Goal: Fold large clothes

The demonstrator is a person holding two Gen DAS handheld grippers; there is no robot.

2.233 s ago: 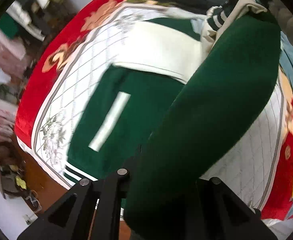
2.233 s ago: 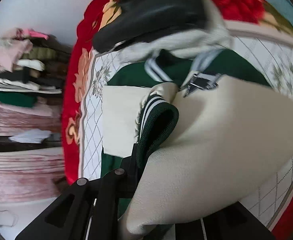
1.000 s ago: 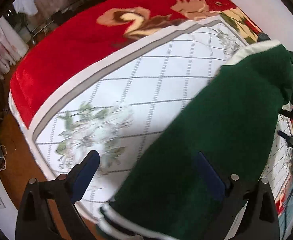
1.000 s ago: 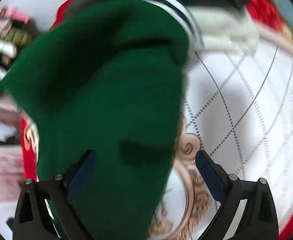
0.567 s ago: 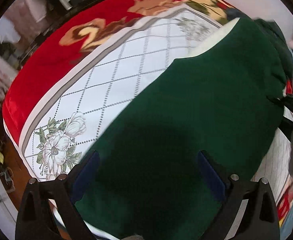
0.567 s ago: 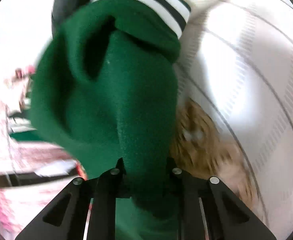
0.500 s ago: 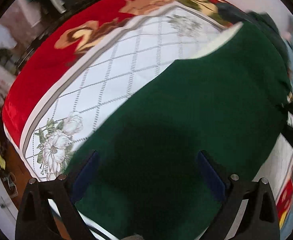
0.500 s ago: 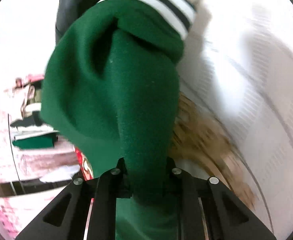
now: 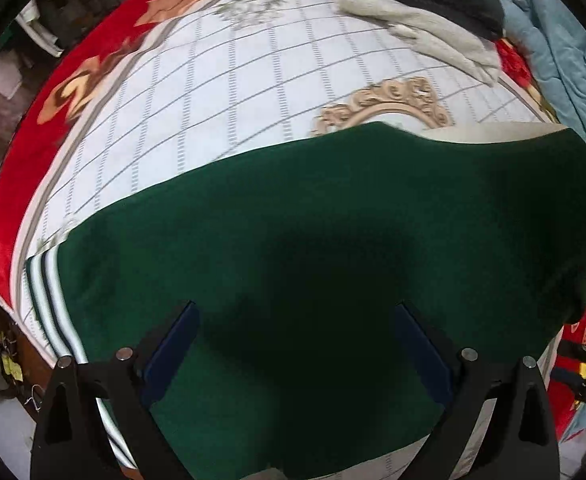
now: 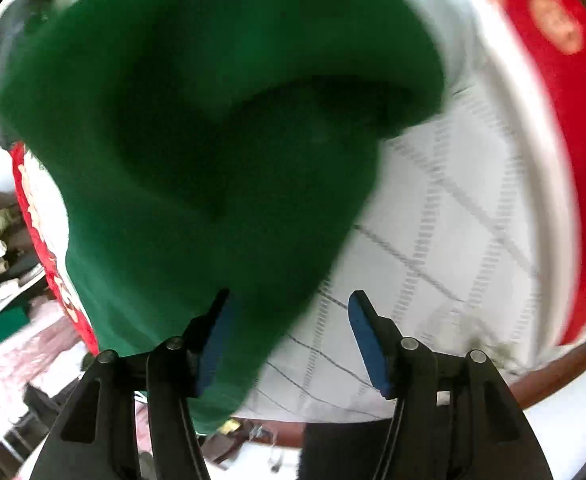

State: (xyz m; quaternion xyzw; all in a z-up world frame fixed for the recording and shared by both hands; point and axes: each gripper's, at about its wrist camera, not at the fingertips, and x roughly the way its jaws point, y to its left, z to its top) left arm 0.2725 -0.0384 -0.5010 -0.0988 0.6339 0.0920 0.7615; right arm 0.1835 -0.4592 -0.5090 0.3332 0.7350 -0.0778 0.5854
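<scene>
Bed blanket (image 9: 253,92) carries green garment (image 9: 333,220), grey clothes (image 9: 433,36).

Green garment (image 9: 333,220): dark green fleece-like fabric, white-and-dark striped rib hem at 8 o'clock, cream edge showing at 2 o'clock. Spread broad over the lower half of left wrist view. In right wrist view it's bunched, blurred (image 10: 213,120), filling 10 o'clock.

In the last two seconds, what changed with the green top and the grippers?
Both let go: the left hand-held gripper now stands open over the green top, spread flat on the blanket; the right hand-held gripper is opening, cloth beside one pad. The grey pile stayed.
</scene>
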